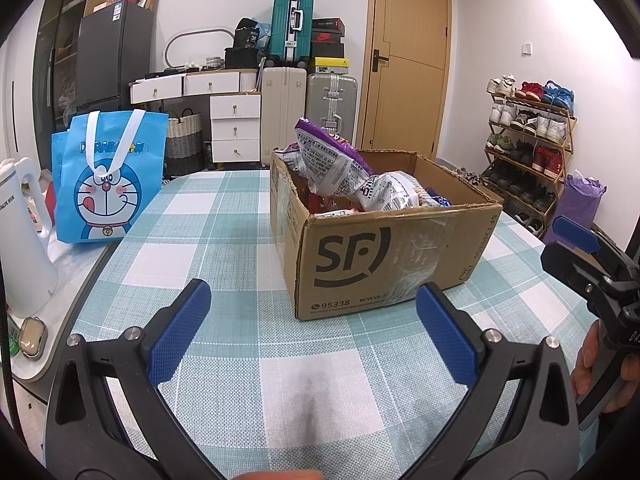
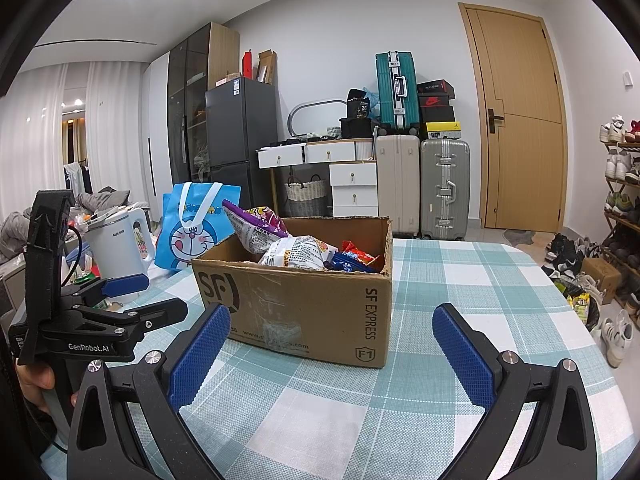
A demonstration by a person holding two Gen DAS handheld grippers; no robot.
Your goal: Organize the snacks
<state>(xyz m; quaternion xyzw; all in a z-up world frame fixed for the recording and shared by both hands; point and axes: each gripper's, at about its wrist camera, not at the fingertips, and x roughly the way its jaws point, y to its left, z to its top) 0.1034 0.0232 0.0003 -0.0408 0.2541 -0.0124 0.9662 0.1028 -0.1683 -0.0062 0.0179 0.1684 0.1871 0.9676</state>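
An open cardboard SF box (image 1: pixel 384 256) (image 2: pixel 304 304) stands on the checked tablecloth. It holds several snack packs, among them a tall purple and white bag (image 1: pixel 332 160) (image 2: pixel 256 228) and red and blue packets (image 2: pixel 356 260). A blue cartoon tote bag (image 1: pixel 108 176) (image 2: pixel 192 232) stands upright to the box's left. My left gripper (image 1: pixel 312 312) hovers open just short of the box's near face, nothing between its fingers. My right gripper (image 2: pixel 332 328) is open and empty too, facing the box's near right corner. The other gripper shows at each view's edge, held by a hand.
A white electric kettle (image 1: pixel 24 240) (image 2: pixel 120 248) stands left of the table (image 1: pixel 224 216) near the tote. Beyond the table are white drawers, stacked suitcases (image 1: pixel 292 92), a wooden door and a shoe rack (image 1: pixel 528 148) at the right. Shoes lie on the floor at right.
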